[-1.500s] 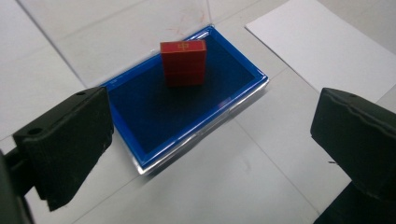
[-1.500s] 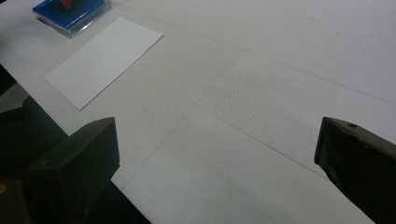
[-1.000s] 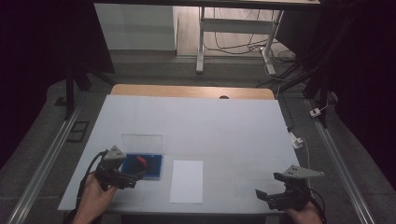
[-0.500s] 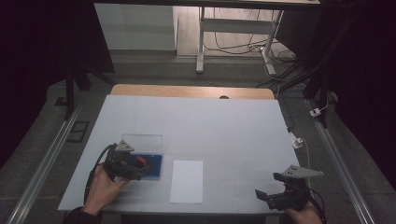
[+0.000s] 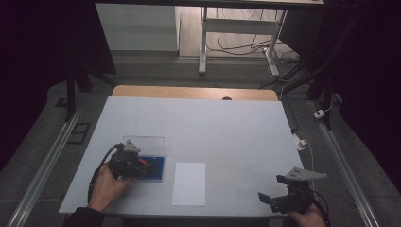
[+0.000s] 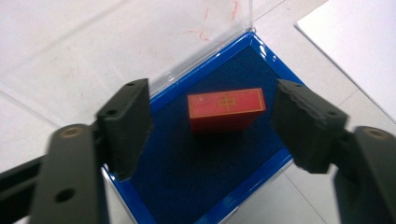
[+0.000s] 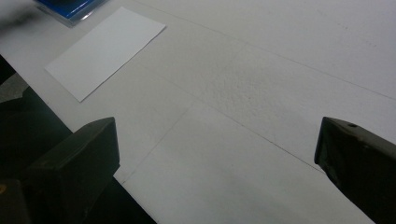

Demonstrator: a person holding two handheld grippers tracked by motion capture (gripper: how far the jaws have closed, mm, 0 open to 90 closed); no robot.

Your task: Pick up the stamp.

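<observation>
Half done at most: the red block [image 6: 226, 109] still lies in the open blue case [image 6: 261, 175] at the tabletop's near left, the left gripper [image 6: 212, 123] having just narrowed its jaws astride it without touching, while the right gripper [image 7: 217, 170] waits wide open.

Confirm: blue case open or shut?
Open. The blue case has its clear lid swung back, baring the red block on the lining.

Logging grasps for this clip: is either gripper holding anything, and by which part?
Nothing is held. The left gripper, its jaws just closing, straddles the red block without touching it. The right gripper is open.
</observation>
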